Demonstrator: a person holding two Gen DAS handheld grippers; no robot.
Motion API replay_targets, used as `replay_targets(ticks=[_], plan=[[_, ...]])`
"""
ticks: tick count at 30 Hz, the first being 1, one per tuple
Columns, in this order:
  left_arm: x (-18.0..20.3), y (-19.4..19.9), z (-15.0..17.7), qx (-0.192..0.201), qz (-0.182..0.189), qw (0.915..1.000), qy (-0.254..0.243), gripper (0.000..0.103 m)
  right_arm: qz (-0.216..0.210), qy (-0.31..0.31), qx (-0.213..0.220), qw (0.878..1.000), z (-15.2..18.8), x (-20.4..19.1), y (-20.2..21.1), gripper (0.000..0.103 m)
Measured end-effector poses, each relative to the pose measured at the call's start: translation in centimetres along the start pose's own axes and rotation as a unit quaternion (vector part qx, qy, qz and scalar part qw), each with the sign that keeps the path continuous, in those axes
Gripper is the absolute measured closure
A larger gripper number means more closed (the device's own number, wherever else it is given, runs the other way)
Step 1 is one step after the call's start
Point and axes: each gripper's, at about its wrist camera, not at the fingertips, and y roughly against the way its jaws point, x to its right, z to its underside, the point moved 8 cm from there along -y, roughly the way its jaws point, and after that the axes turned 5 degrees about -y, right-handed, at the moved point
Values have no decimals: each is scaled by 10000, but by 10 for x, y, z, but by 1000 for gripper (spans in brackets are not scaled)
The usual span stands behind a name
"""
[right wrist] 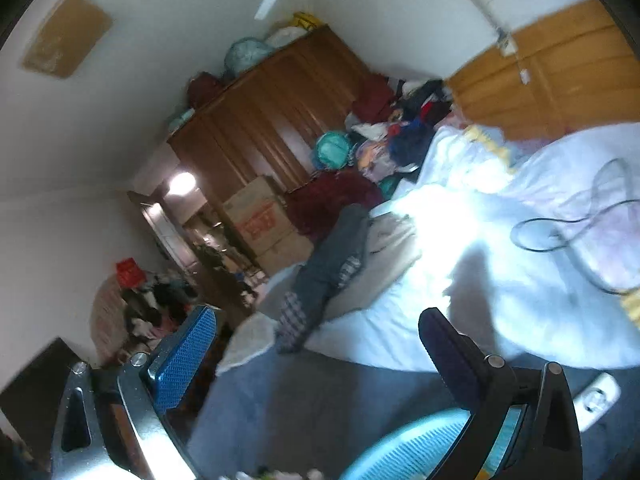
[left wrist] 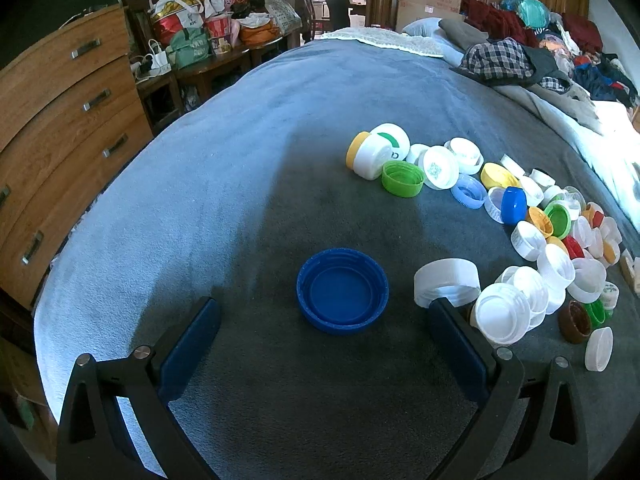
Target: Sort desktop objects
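Note:
A big blue cap (left wrist: 342, 290) lies open side up on the grey-blue blanket (left wrist: 240, 160), just ahead of my left gripper (left wrist: 320, 312), which is open and empty with its fingers on either side below it. A heap of bottle caps (left wrist: 536, 240), white, green, yellow, blue and red, spreads to the right; a white cap (left wrist: 447, 281) touches the right finger's tip. My right gripper (right wrist: 316, 320) is open, empty, tilted and raised, looking at the room. A light blue round thing (right wrist: 404, 452) shows at its lower edge, blurred.
A wooden drawer chest (left wrist: 60, 128) stands to the left of the bed. Clothes (left wrist: 520, 56) are piled at the far right. A white quilt with a black cable (right wrist: 560, 232) and a wardrobe (right wrist: 272, 120) appear in the right wrist view.

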Motion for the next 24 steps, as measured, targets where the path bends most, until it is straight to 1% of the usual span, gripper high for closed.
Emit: replay_targets(ticks=[1,3,4,5,6,7,8,9,10,11,12,13,15,16,18,19,22,24], plan=[[0,0,0,-2,14,10000,8,1,-67,-213,-130,9997,-6,-7,-29,0],[0,-1,0,-17,22,10000,9,1,-139,-309,-318,9989,-7,-20,-65,0],[1,-2,0,-24,19,10000,5,1,-113,-288,-417,9987,-5,-31,-87,0],[1,-1,0,-26,9,10000,-2,1,-176,-200,-518,9983,1,-54,-109,0],[1,-2,0,-25,7,10000,-3,1,-288,-151,-595,9977,6,-68,-122,0],[1,-2,1,-22,7,10000,-1,1,-563,-85,-791,9952,22,-101,-137,0],[2,-2,1,-23,9,10000,0,1,-770,-57,-917,9928,33,-120,-143,0],[1,-2,1,-27,7,10000,-4,1,-1086,-18,-1105,9879,48,-147,-147,0],[1,-2,1,-31,4,10000,-8,1,-1446,85,-1335,9804,71,-181,-147,0],[2,-2,1,-30,2,10000,-8,1,-1561,170,-1416,9774,83,-195,-145,0],[1,-2,1,-32,6,10000,-6,1,-1685,315,-1518,9734,103,-213,-139,0],[1,-2,1,-32,6,10000,-8,1,-1847,518,-1719,9663,130,-233,-130,0],[1,-2,1,-36,31,10000,5,1,-2018,892,-2073,9531,180,-254,-112,0],[1,-2,1,-39,68,10000,9,1,-2064,1123,-2268,9452,210,-261,-99,0],[-1,-1,0,-17,175,9998,28,2,-2106,1388,-2555,9333,264,-259,-72,0],[-1,2,-1,29,257,9996,63,2,-2064,1620,-2720,9258,295,-254,-58,0],[-8,12,-2,171,651,9972,318,6,-1762,2364,-2862,9116,370,-224,-19,0],[-11,16,0,252,911,9944,473,6,-1558,2589,-3014,9044,406,-199,-3,0]])
